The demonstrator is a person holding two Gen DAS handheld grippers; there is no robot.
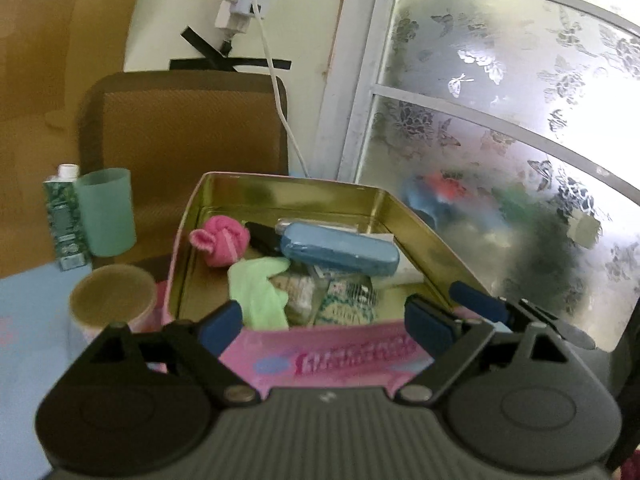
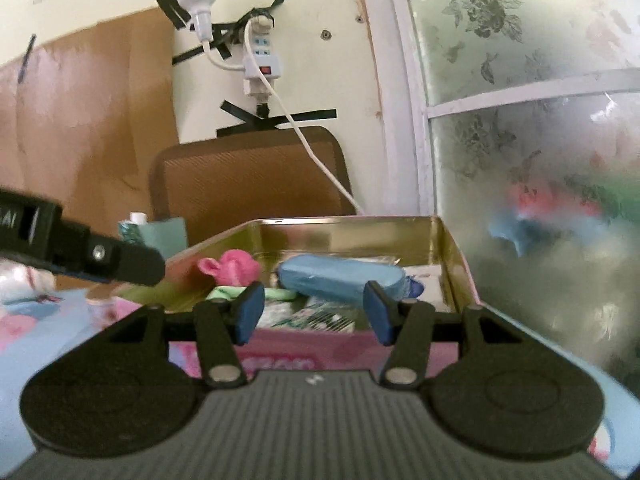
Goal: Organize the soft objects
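Note:
A pink tin point(image 1: 344, 356) with a gold inside stands open in front of both grippers. In it lie a rolled pink sock point(image 1: 222, 242), a light green cloth point(image 1: 260, 292), a long blue pouch point(image 1: 340, 250), a black object and some patterned packets. My left gripper point(image 1: 323, 322) hovers at the tin's near wall, open, with nothing between its pads. My right gripper point(image 2: 315, 312) is open too, level with the tin's point(image 2: 452, 264) near rim, with the blue pouch point(image 2: 344, 276) and pink sock point(image 2: 234, 270) beyond it. One of its fingers point(image 1: 476, 304) shows at the tin's right corner.
Left of the tin stand a green cup point(image 1: 106, 212), a small carton point(image 1: 66, 220) and a cardboard cup point(image 1: 112, 300) on a blue patterned cloth. A brown chair back point(image 1: 188, 120) and a white cable point(image 1: 280, 96) are behind. A frosted window point(image 1: 500, 120) closes the right side.

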